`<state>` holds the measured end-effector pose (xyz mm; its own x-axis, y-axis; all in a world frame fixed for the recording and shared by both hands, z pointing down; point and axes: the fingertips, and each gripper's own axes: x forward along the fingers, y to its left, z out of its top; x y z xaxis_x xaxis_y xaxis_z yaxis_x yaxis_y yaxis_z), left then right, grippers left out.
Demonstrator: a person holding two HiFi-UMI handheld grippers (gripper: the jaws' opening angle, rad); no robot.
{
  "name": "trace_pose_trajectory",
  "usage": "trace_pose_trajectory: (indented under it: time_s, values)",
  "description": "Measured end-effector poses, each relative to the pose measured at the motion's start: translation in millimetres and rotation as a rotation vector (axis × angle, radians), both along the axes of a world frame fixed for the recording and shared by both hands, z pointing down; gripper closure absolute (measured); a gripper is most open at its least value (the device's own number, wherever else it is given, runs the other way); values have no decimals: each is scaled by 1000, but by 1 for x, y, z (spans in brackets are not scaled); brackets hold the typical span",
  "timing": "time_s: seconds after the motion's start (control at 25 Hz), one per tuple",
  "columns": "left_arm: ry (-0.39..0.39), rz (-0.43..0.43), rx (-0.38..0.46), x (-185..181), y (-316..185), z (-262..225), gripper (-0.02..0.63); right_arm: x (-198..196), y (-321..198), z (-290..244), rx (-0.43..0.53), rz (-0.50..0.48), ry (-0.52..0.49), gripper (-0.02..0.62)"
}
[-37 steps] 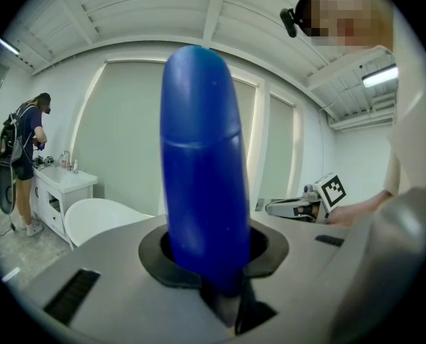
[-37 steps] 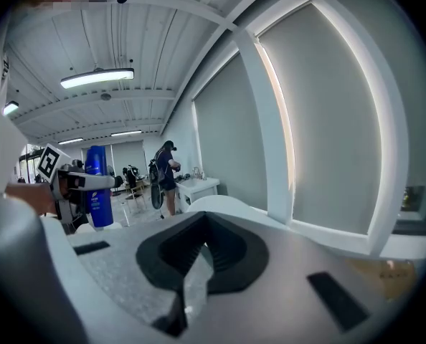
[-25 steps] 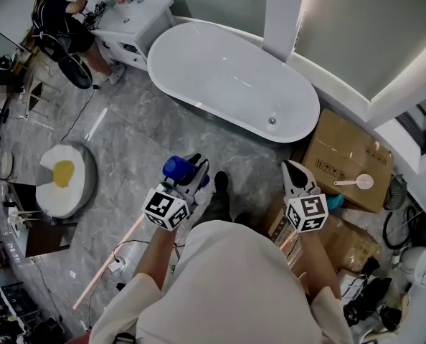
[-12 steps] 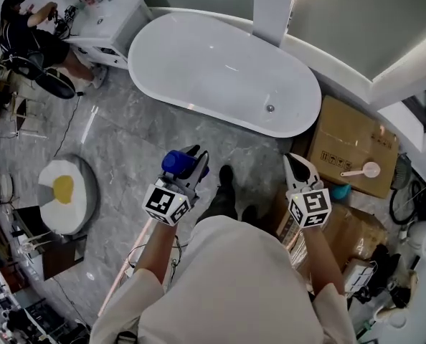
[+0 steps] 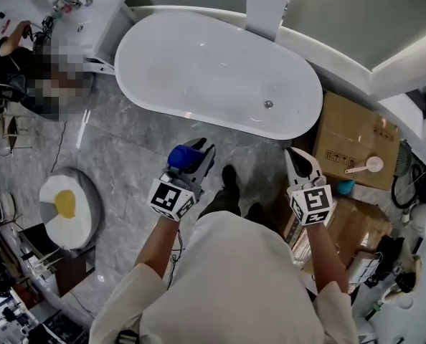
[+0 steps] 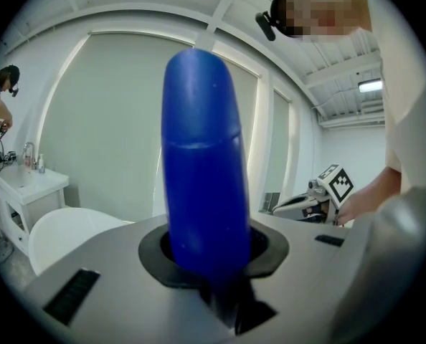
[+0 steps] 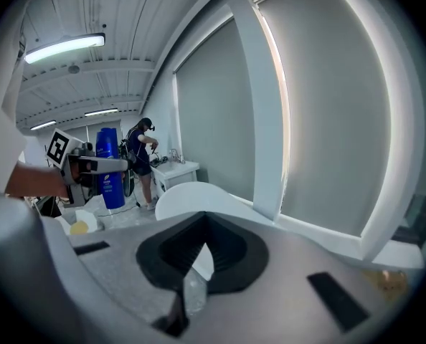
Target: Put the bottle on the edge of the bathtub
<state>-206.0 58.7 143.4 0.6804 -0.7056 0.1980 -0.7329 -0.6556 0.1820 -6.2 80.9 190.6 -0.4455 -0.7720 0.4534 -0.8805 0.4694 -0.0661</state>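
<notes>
Fingers (image 5: 204, 158) of your left gripper (image 5: 199, 150) are clamped on the blue bottle (image 6: 199, 163), one on each side of its rounded body. The bottle stands upright between them with its cap upward. Your right gripper (image 5: 297, 160) is empty, its fingers together, and it hangs level with the left one.

Both grippers are on your side of the bathtub (image 5: 220, 126), short of its near rim and over the grey floor. The bottle has not reached the edge yet. Seen from the right gripper view, the bottle reaches well above and below the fingers, so the grip sits about mid-body.

Main risk, as I judge it, is the rim itself. It looks narrow, rounded and glossy, so a base set even a little off centre could slide into the bathtub or drop to the floor. A tilt at the moment you let go would do the same, since the bottle is tall for its base.

Second risk is the grip. The body is smooth and curved, and a quick stop near the bathtub could let it twist or slip between the fingers.

Keep your right gripper clear of the rim, or it may knock the bottle once it stands.
</notes>
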Motion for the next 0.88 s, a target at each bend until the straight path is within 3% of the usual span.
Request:
trace_pose_trajectory:
  time_s: [0.32,0.64,0.88]
  values:
    - [-43,98,8,-2,-34,28,515,-16,-27,29,-43,47,11,594]
    - [-57,199,25,28,-53,44,515,-9,-39,51,-76,75,12,594]
    - [-61,213,19,60,-59,58,515,15,-43,67,-86,70,11,594]
